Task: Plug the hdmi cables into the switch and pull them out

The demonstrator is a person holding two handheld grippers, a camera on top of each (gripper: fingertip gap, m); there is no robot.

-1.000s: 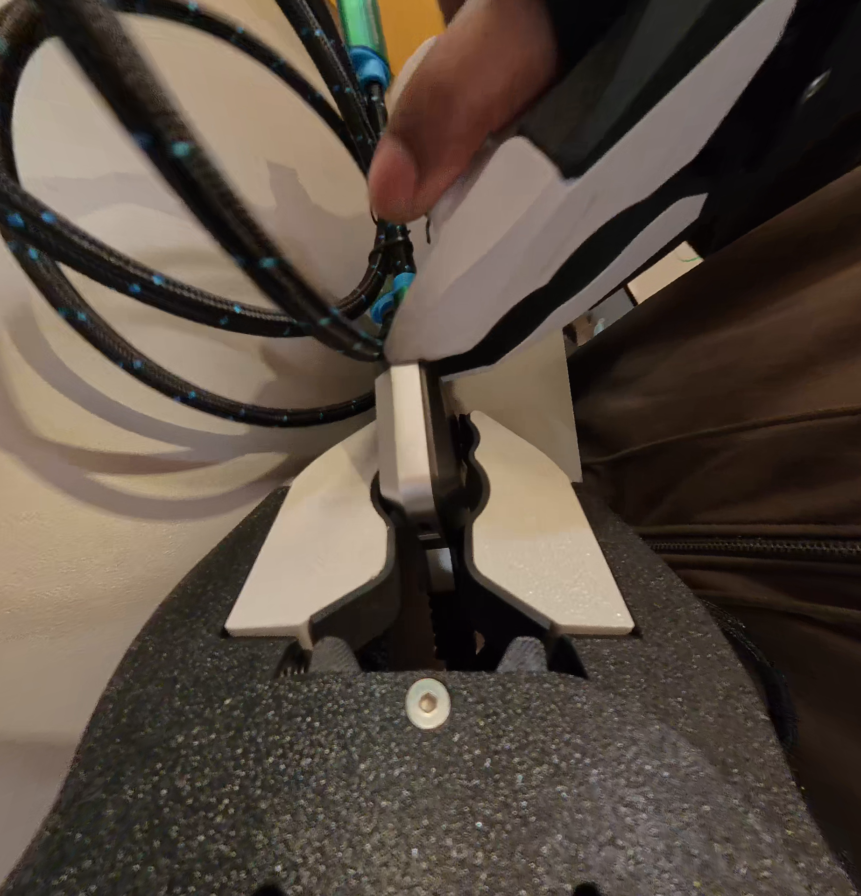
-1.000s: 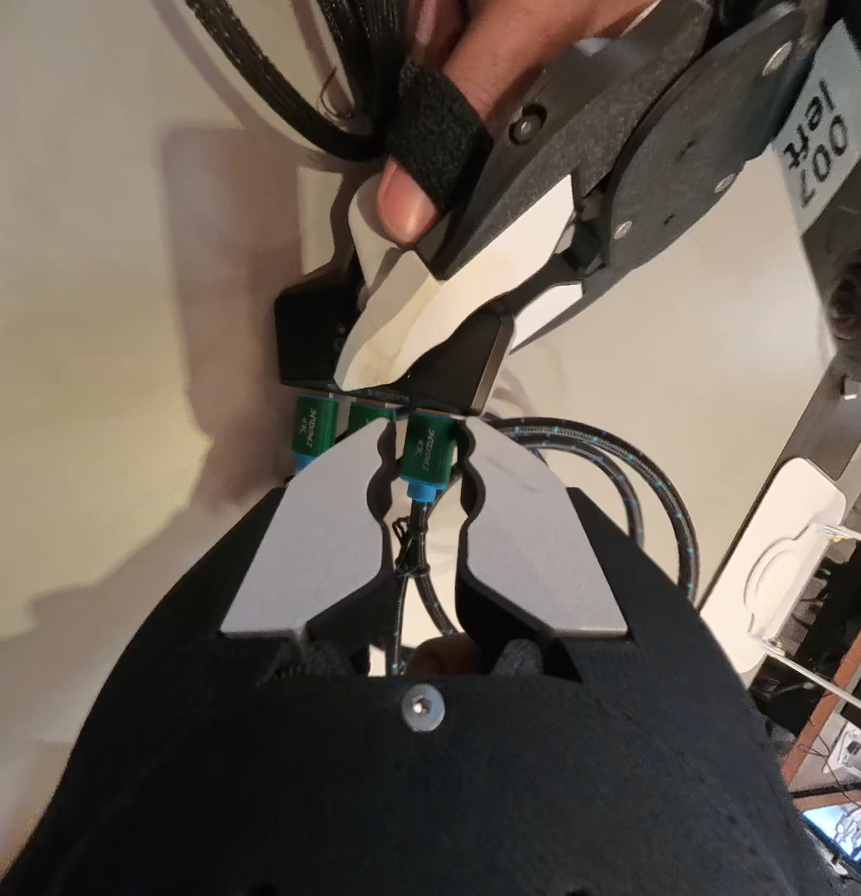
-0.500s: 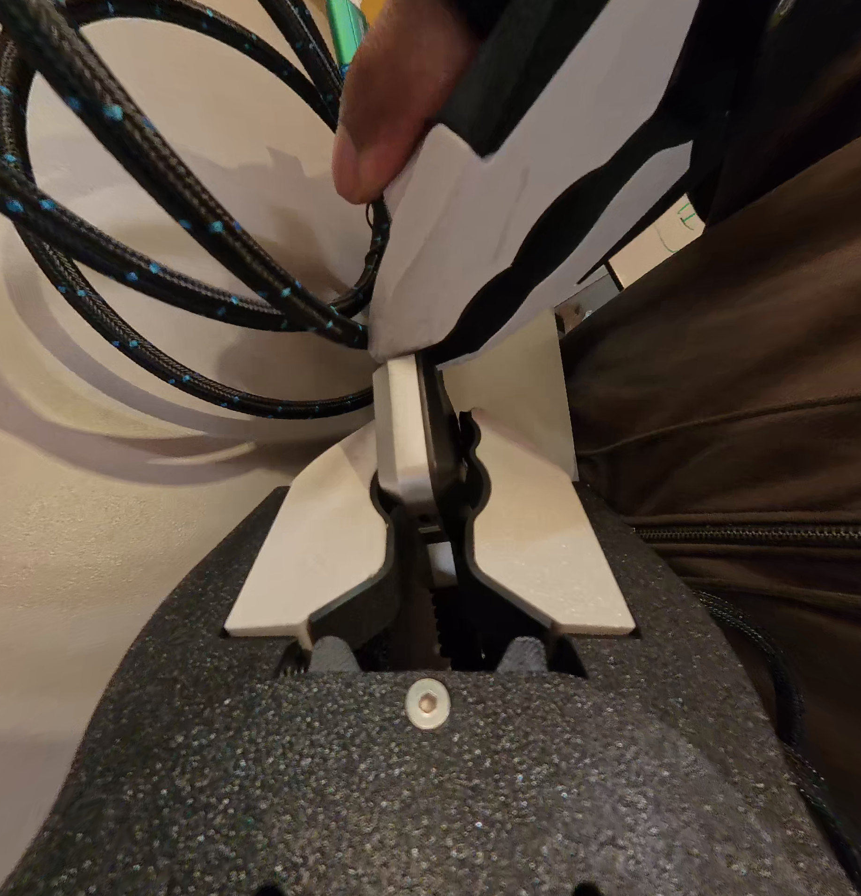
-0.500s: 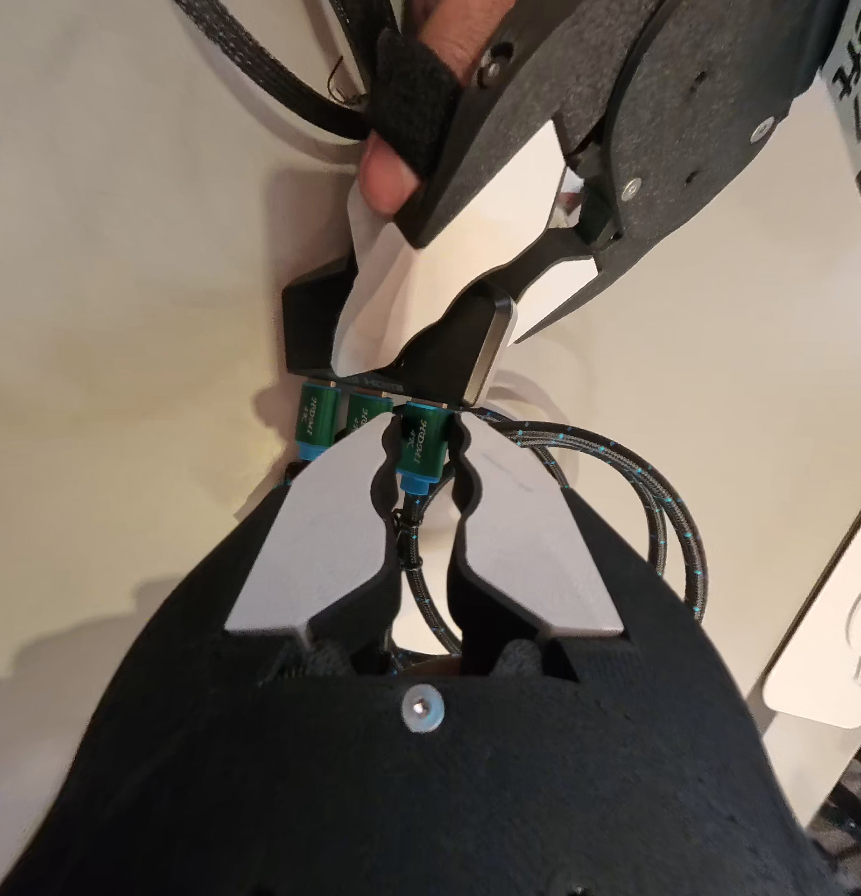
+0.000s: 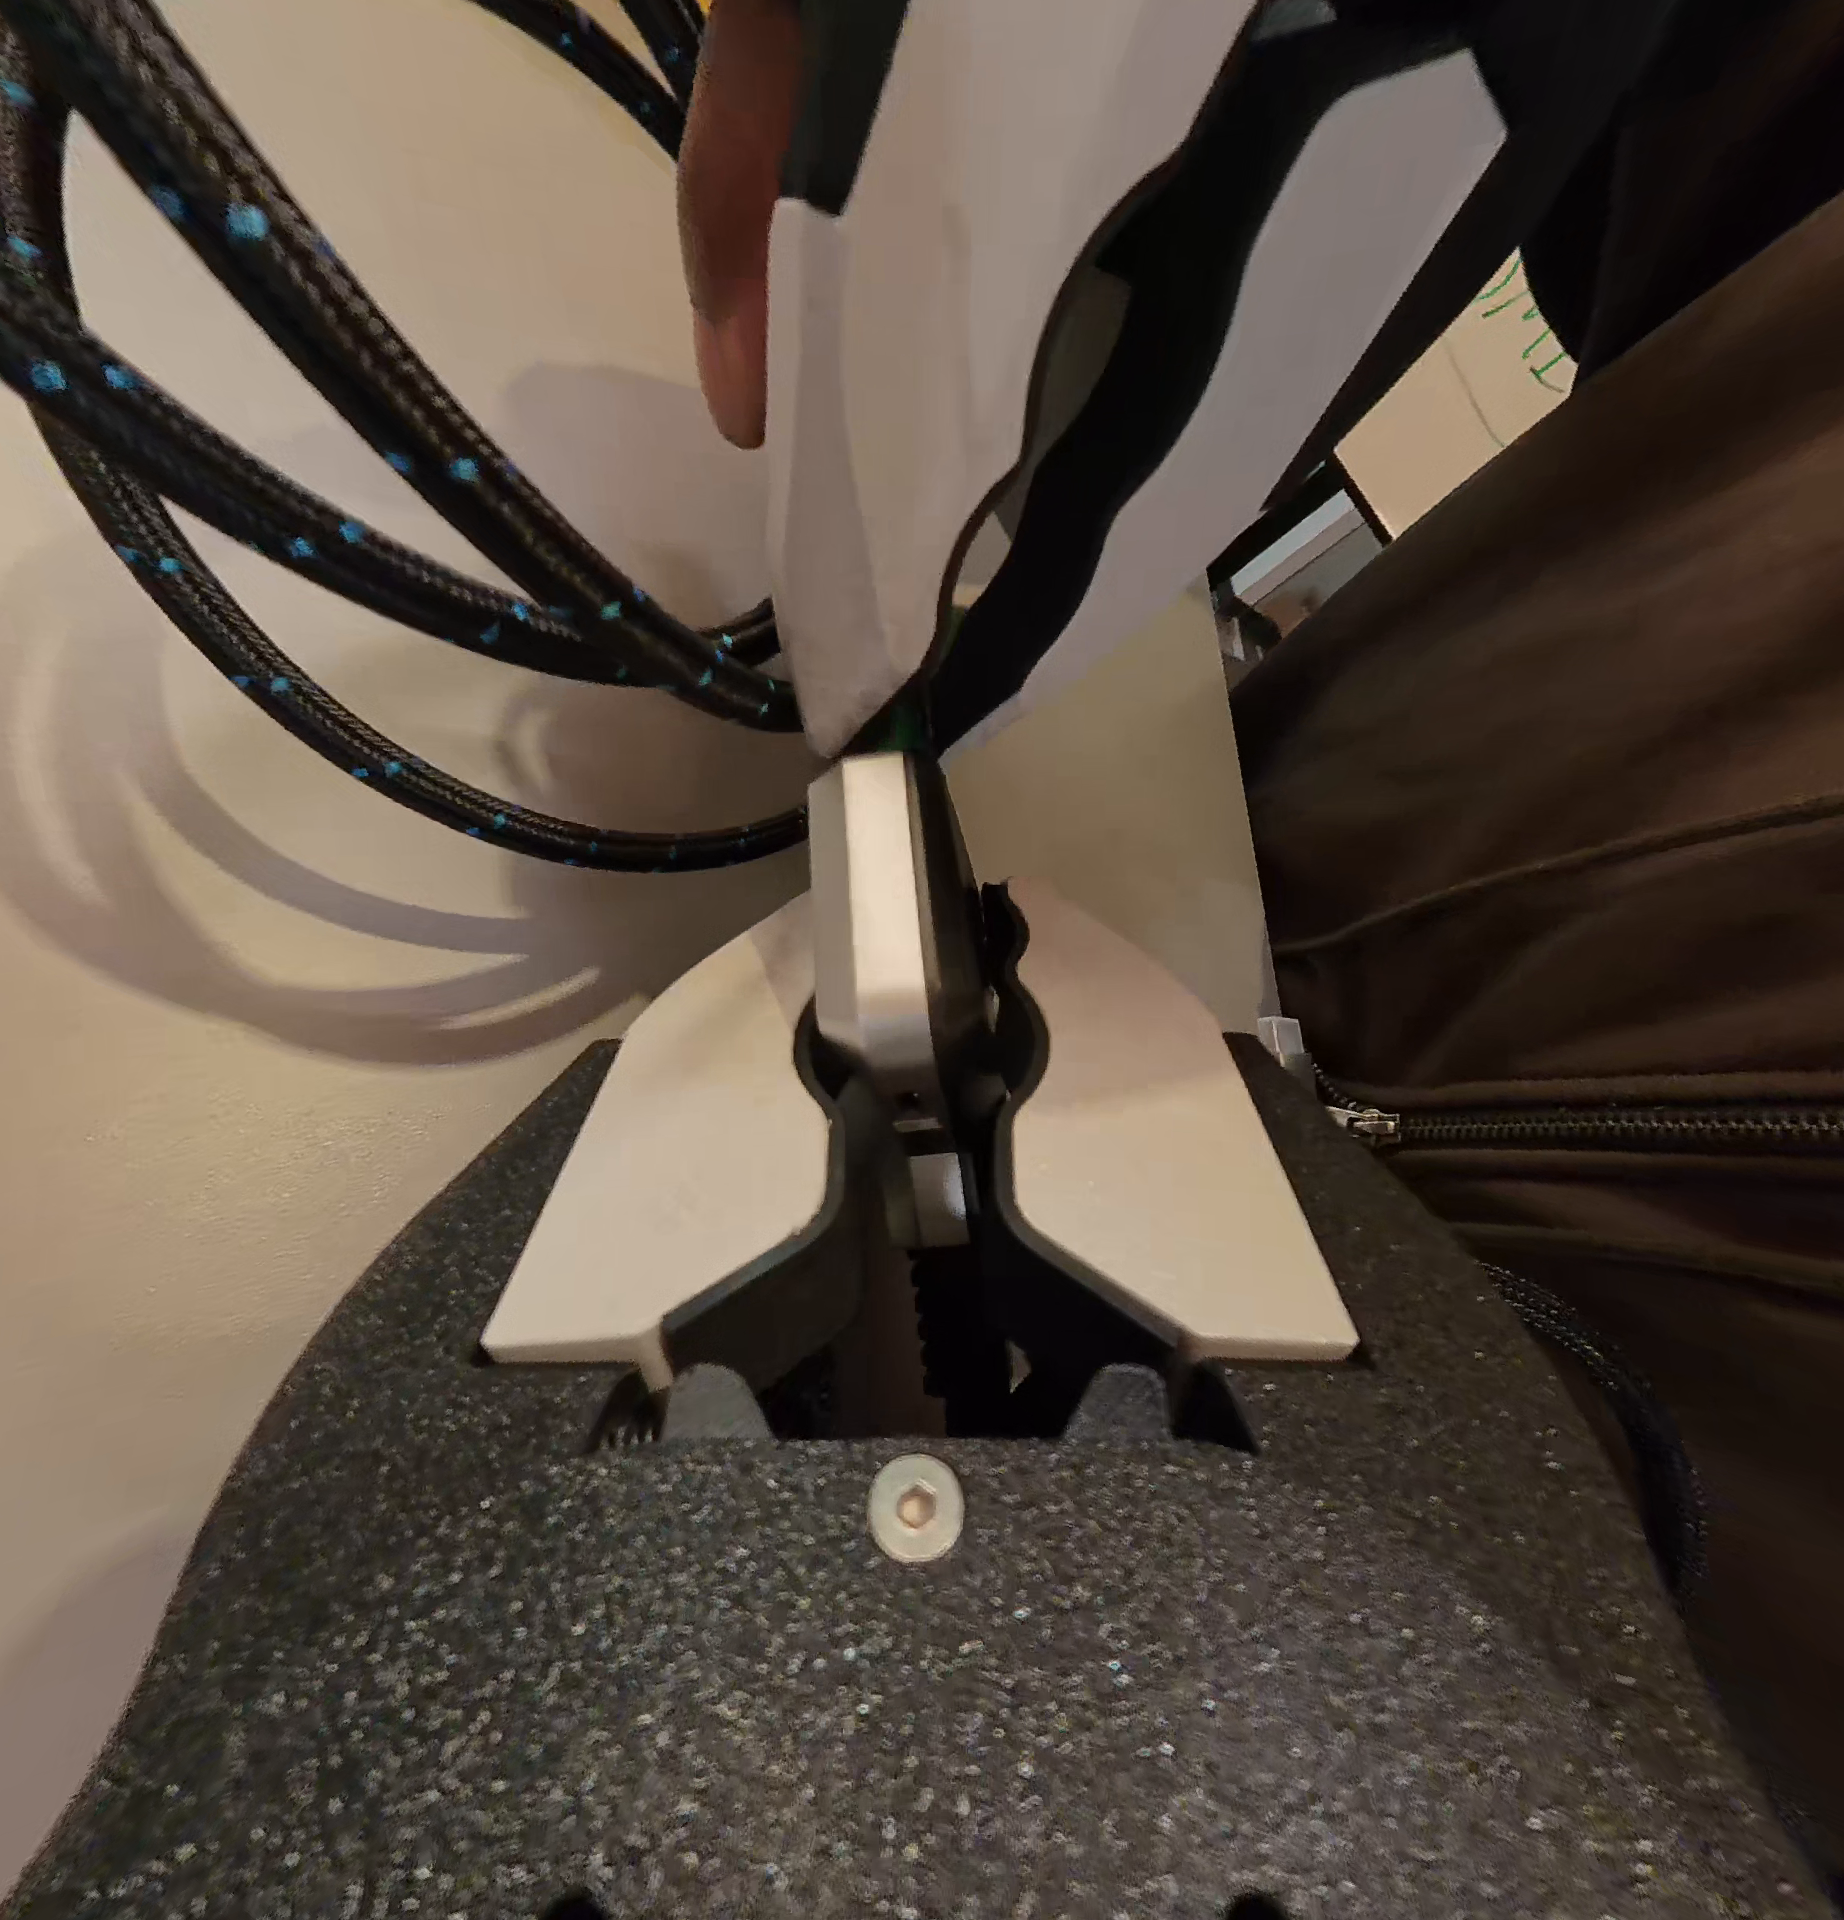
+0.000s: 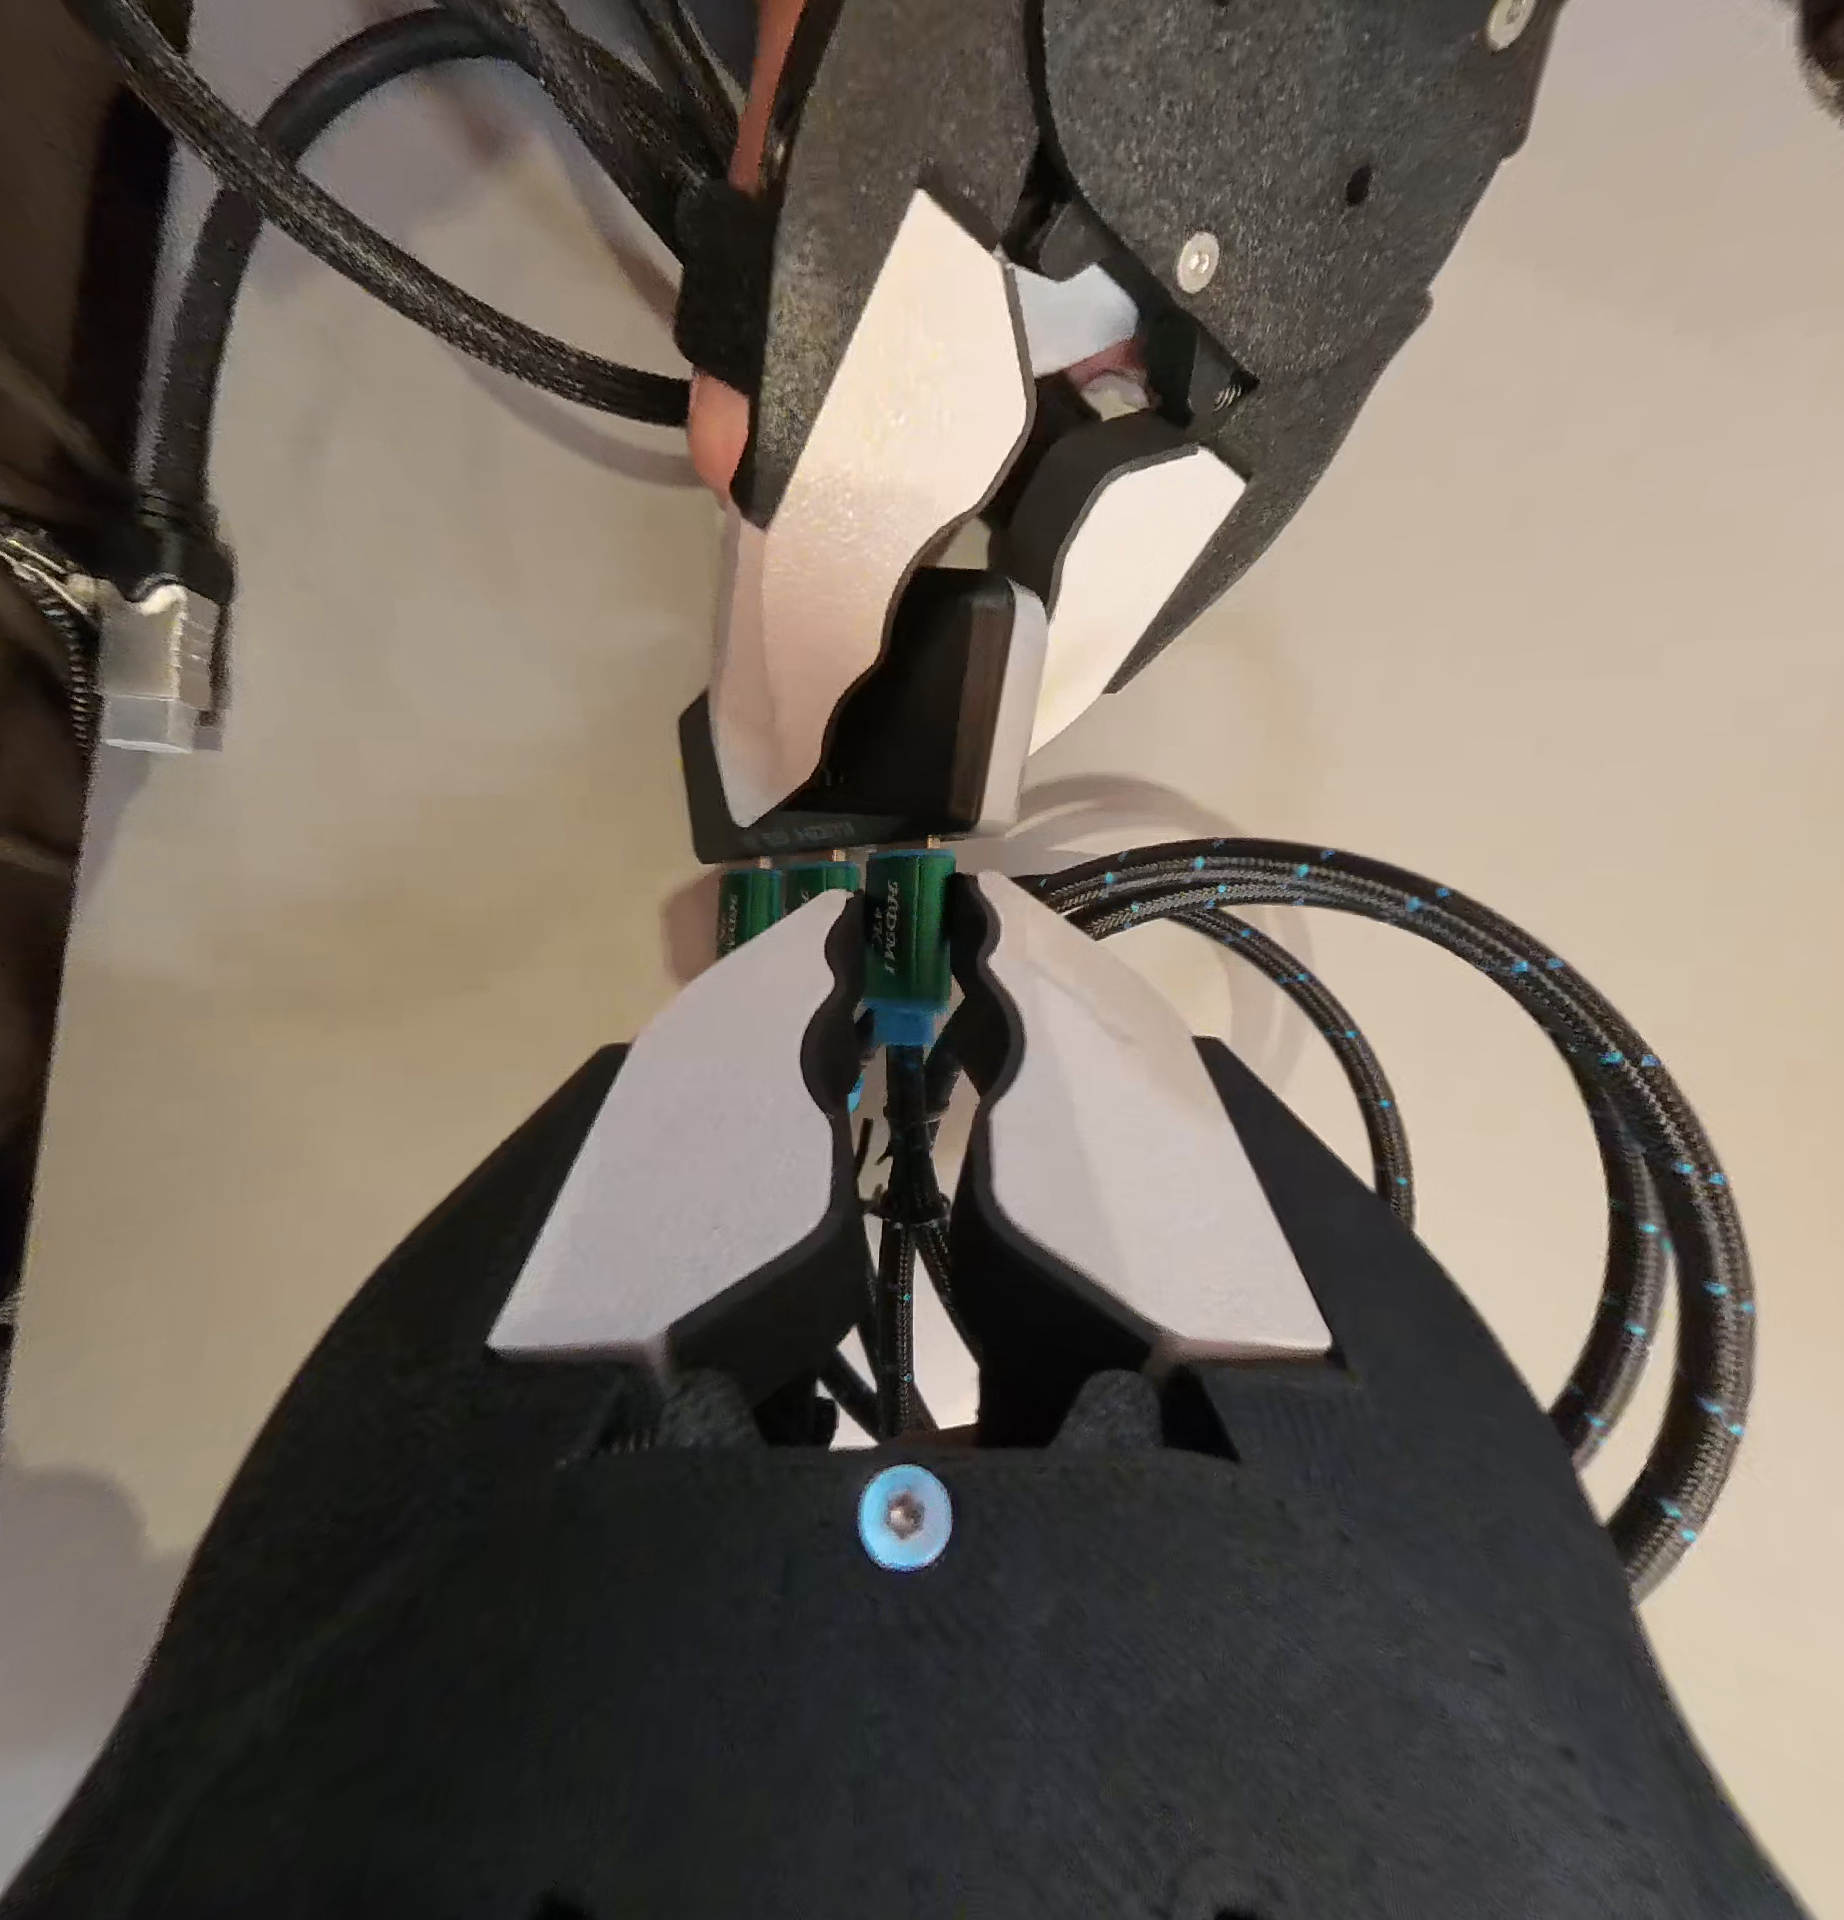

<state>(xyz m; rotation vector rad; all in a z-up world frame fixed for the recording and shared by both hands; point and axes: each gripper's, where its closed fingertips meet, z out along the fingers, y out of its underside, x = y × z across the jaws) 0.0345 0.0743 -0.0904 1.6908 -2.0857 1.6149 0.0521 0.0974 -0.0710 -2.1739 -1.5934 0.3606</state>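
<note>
right gripper [image 6: 902, 935] tightened on green plug [image 6: 900, 940] | other plugs half-hidden

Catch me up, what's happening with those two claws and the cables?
A person is working two hand-held claws over a pale table. The left claw is clamped on a small black-and-silver box with three green plugs in one edge. The right claw faces it and is closed on the rightmost green plug, both pads against its sides; that plug sits at the box's edge. Black braided cables with blue flecks loop off to the side.
</note>
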